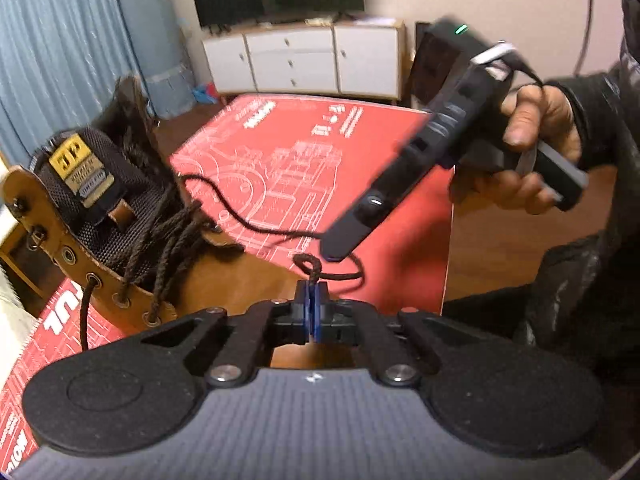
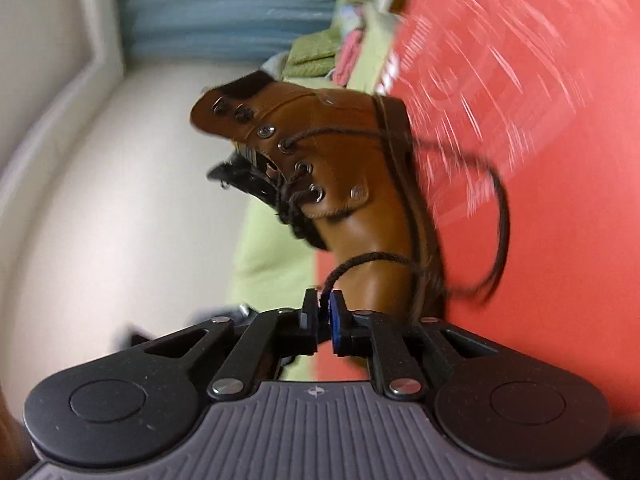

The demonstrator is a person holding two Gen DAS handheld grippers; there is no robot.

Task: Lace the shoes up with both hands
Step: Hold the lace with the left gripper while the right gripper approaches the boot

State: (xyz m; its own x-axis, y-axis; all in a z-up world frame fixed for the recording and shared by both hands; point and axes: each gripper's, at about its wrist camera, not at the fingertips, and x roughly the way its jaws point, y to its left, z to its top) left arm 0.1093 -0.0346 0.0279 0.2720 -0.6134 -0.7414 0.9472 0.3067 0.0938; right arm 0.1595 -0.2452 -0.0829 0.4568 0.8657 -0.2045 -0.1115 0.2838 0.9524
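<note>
Right gripper (image 2: 323, 307) in the foreground, jaws slightly parted around a dark lace (image 2: 400, 258), brown boot (image 2: 360, 184) just ahead, red mat (image 2: 540, 160) beneath, view rolled sideways

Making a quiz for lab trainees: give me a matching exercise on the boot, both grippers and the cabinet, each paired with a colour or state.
Things:
1 boot
2 left gripper
3 right gripper
4 cabinet

Colours or states:
A white
B shut on the lace
C tan leather
D jaws apart

Pairs: 1-C, 2-B, 3-D, 4-A
</note>
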